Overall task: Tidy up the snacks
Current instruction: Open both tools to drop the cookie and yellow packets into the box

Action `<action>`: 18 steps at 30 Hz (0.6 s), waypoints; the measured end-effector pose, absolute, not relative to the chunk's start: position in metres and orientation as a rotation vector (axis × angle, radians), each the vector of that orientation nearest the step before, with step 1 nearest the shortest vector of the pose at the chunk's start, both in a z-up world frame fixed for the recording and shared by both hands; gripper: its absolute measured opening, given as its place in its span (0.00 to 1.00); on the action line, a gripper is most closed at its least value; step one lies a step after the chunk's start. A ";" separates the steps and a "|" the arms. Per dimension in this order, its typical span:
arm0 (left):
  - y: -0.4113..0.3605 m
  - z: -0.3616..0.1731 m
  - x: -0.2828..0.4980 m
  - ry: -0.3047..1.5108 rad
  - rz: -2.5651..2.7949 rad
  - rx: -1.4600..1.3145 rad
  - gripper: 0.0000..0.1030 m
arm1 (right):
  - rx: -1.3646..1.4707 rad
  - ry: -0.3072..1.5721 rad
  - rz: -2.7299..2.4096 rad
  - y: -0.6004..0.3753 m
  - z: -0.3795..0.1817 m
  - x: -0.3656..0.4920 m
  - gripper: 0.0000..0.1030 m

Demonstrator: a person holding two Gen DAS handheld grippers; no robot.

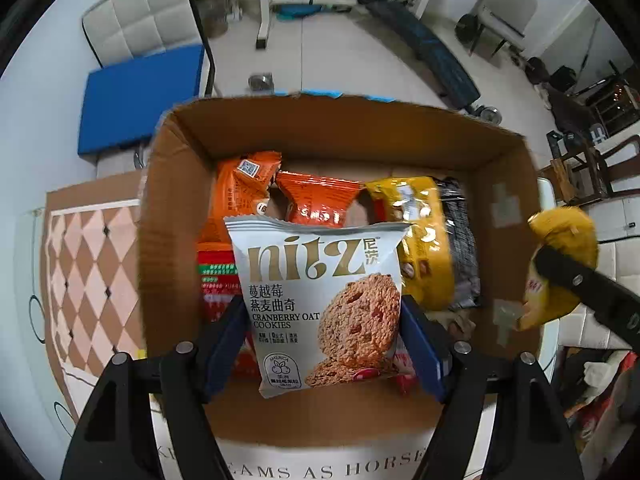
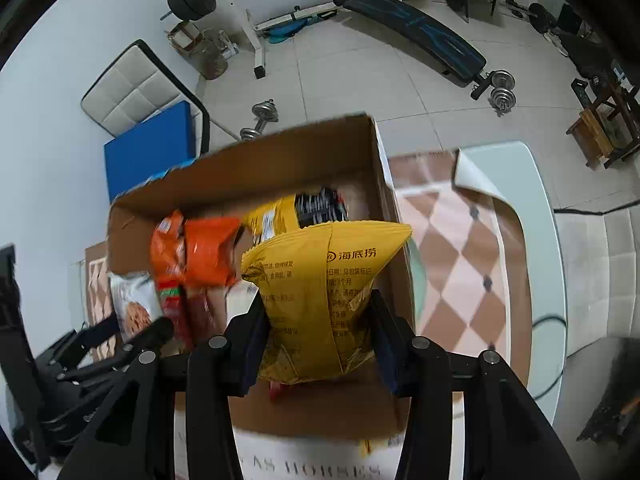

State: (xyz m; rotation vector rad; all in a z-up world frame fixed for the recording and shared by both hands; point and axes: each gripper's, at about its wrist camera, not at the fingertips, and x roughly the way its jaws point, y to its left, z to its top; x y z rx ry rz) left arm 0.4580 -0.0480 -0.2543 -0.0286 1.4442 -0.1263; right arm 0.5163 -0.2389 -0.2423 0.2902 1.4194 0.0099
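Cookie packet [image 1: 320, 304] above carton [image 1: 344, 128]; snack packets [image 1: 316, 198] inside, along far wall.

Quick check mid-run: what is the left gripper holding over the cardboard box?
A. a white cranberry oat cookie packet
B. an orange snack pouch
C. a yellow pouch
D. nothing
A: in the left wrist view the left gripper is clamped on the white cookie packet above the cardboard box; the yellow pouch sits in the right gripper.
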 end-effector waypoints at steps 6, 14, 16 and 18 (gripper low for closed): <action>-0.049 -0.280 0.484 1.497 -0.107 0.001 0.71 | 0.255 1.435 -0.016 -0.233 -0.263 0.559 0.49; -0.048 -0.292 0.497 1.539 -0.089 -0.009 0.84 | 0.249 1.487 -0.050 -0.232 -0.285 0.581 0.84; -0.047 -0.289 0.497 1.526 -0.088 -0.009 0.85 | 0.241 1.491 -0.048 -0.232 -0.286 0.579 0.84; -0.046 -0.285 0.496 1.517 -0.088 -0.019 0.85 | 0.226 1.492 -0.041 -0.230 -0.286 0.577 0.85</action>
